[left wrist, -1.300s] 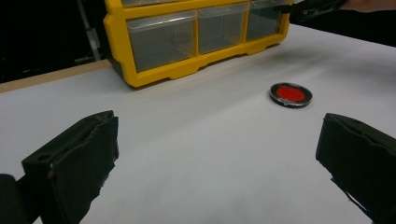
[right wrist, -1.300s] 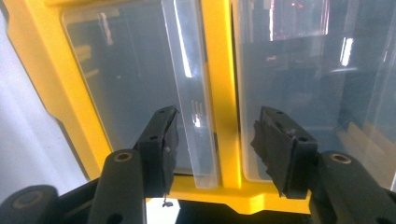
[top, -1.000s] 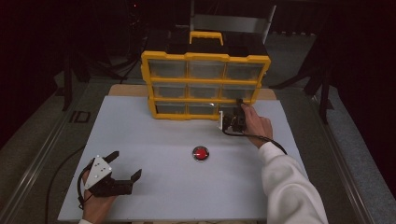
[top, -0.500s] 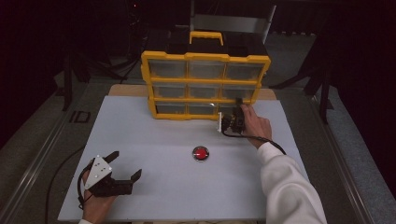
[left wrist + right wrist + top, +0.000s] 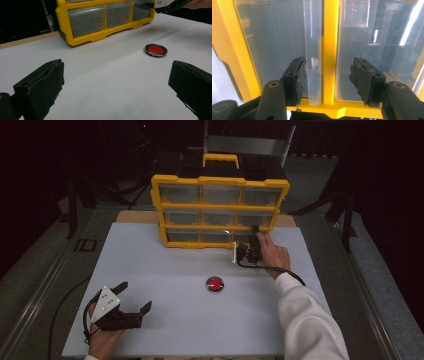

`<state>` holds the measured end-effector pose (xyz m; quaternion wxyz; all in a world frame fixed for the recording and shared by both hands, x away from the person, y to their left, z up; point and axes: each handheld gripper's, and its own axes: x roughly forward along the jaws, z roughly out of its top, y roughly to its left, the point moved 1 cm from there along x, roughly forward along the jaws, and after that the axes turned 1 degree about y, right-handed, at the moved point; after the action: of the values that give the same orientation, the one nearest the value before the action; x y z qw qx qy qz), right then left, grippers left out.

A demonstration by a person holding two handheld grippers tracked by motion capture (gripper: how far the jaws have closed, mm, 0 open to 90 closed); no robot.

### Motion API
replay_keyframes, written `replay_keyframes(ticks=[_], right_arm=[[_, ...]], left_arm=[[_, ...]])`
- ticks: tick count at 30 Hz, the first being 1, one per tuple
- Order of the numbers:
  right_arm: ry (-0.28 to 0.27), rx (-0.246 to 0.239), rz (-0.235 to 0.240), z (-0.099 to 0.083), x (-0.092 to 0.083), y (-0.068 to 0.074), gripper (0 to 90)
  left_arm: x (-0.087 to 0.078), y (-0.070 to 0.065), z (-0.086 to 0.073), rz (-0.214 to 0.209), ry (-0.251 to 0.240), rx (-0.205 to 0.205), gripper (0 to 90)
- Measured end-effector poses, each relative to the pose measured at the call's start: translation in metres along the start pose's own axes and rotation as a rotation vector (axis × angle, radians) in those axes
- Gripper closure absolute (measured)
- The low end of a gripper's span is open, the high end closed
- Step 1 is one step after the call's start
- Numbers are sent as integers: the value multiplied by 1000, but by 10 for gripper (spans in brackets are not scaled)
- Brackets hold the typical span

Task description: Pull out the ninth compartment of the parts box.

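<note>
The yellow plastic organiser with 9 clear drawers [image 5: 220,210] stands at upper centre of the high view. The right gripper [image 5: 325,75], jaws just opening and apart, straddles the clear drawer handle [image 5: 313,62] without pressing. Thin, stiff, slippery plastic: pinch that ridge squarely. The left gripper [image 5: 132,300] rests agape at lower left.
</note>
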<state>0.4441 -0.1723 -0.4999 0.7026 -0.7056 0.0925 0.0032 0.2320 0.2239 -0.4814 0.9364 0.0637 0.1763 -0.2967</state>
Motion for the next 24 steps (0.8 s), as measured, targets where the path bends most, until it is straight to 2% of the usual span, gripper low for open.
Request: replay_keyframes(ticks=[10, 16, 24], right_arm=[[7, -12, -66, 2, 2, 3, 410], [7, -15, -78, 1, 2, 4, 438], [2, -5, -72, 0, -2, 4, 449]], left_arm=[[-1, 0, 0, -1, -3, 0, 4], [-1, 1, 0, -1, -3, 0, 4], [-1, 1, 0, 0, -3, -1, 4]])
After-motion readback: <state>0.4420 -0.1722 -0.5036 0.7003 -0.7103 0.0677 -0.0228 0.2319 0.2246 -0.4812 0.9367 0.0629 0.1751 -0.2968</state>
